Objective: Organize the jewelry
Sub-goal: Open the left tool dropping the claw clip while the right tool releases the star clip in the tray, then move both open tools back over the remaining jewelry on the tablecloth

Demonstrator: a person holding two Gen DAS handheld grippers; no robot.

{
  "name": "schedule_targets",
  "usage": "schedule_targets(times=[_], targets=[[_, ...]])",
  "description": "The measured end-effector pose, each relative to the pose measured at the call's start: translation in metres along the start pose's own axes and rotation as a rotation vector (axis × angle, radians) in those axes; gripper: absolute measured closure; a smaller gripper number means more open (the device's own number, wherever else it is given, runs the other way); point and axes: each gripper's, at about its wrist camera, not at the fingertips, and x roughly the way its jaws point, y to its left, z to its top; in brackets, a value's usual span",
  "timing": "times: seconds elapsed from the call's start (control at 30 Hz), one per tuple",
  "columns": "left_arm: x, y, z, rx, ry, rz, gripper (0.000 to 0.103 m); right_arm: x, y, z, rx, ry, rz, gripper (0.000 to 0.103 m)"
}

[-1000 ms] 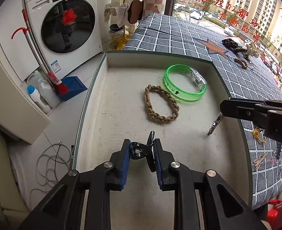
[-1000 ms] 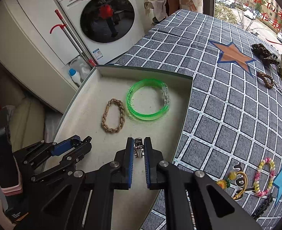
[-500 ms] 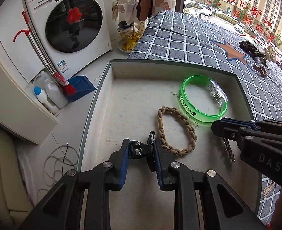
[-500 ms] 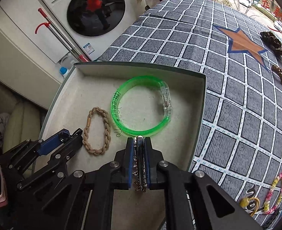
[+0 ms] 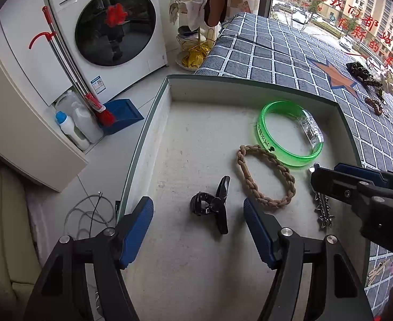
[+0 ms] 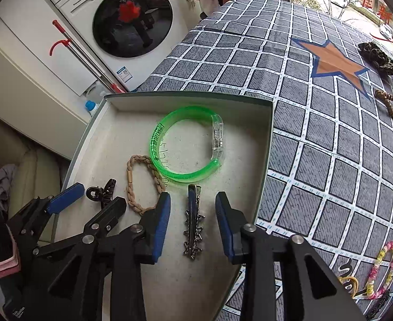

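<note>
A shallow box (image 5: 159, 112) (image 6: 266, 160) sits on the checked cloth. In it lie a green bangle (image 5: 266, 136) (image 6: 156, 144), a tan braided bracelet (image 5: 250, 182) (image 6: 132, 187), a black claw clip (image 5: 212, 203) (image 6: 102, 190) and a spiked metal hair clip (image 6: 193, 224) (image 5: 323, 211). My left gripper (image 5: 197, 211) is open with the claw clip lying loose between its fingers. My right gripper (image 6: 192, 208) is open, its fingers either side of the metal clip on the box floor.
More jewelry lies on the cloth: dark pieces and a bead bracelet (image 6: 391, 104) far right, a pink-yellow bead loop (image 6: 386, 270) near right. A washing machine (image 5: 110, 26), mop and bottles (image 5: 68, 128) stand left beyond the box.
Both grippers opened. The left let go of the black claw clip and the right let go of the metal hair clip; both now lie on the box floor.
</note>
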Motion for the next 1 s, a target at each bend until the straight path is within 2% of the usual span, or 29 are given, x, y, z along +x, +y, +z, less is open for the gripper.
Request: schedule_targets(times=[0.23, 0.43, 0.63, 0.7, 0.73, 1.0], targets=[[-0.016, 0.001, -0.005, -0.009, -0.016, -0.004, 0.027, -0.031, 0.003, -0.006, -0.007, -0.059, 0.013, 0.036], [-0.028, -0.006, -0.012, 0.006, -0.023, -0.017, 0.027, -0.049, 0.001, -0.016, -0.004, -0.075, 0.017, 0.023], [-0.038, -0.015, -0.02, 0.011, -0.032, -0.032, 0.027, -0.066, -0.012, -0.03, 0.021, -0.096, 0.017, 0.02], [-0.041, -0.018, -0.022, 0.013, -0.036, -0.035, 0.004, -0.069, -0.019, -0.033, 0.034, -0.1, 0.019, 0.02], [-0.043, -0.019, -0.023, 0.013, -0.045, -0.035, 0.0, -0.071, -0.021, -0.035, 0.039, -0.102, 0.019, 0.02], [-0.066, -0.033, -0.03, 0.053, -0.104, -0.029, 0.0, -0.084, -0.046, -0.054, 0.087, -0.112, 0.032, 0.017]])
